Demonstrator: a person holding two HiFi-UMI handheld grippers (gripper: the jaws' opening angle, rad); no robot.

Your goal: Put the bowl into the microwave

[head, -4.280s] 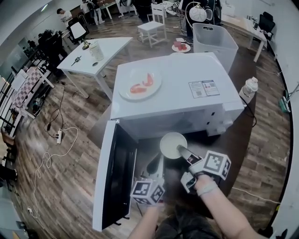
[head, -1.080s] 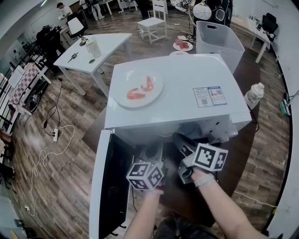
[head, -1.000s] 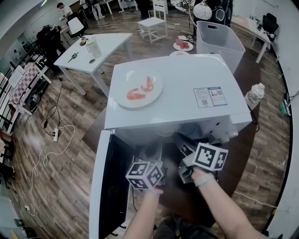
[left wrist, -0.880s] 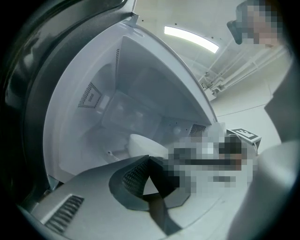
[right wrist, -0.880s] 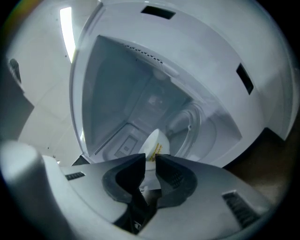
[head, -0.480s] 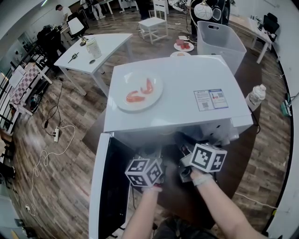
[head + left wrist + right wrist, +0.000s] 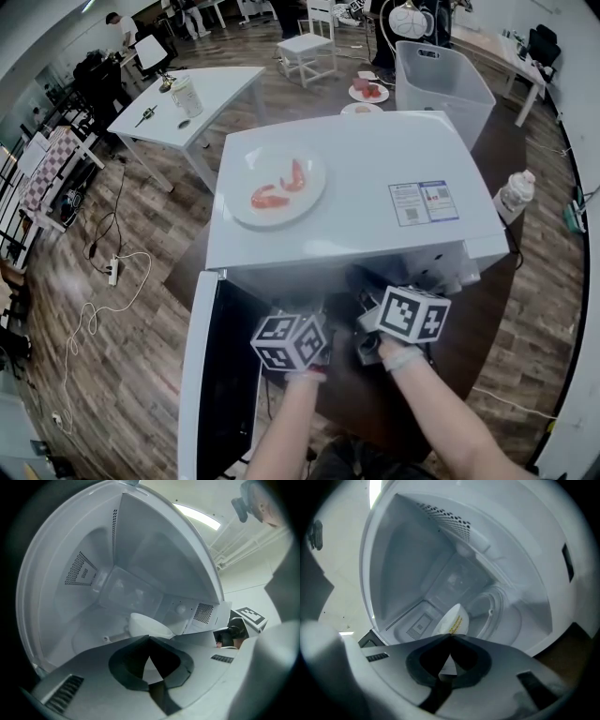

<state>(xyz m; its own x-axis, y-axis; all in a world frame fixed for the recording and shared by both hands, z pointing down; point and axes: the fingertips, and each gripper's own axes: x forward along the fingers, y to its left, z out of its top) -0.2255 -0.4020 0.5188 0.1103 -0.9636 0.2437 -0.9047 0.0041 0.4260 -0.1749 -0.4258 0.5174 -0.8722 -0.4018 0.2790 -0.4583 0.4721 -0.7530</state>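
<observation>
The right gripper (image 7: 451,635) has its jaws closed on nothing, tips meeting just short of the small white smooth-walled bowl (image 7: 451,619), which sits on the floor inside the white microwave (image 7: 417,564). The left gripper (image 7: 149,638) is likewise pinched together and empty. The bowl looks stiff, light, slick and probably breakable; its thin rim, one jaw inside and one outside, seems the best hold. The jaws cut off its base, its contents are unseen, and in the head view the microwave's top hides it.
</observation>
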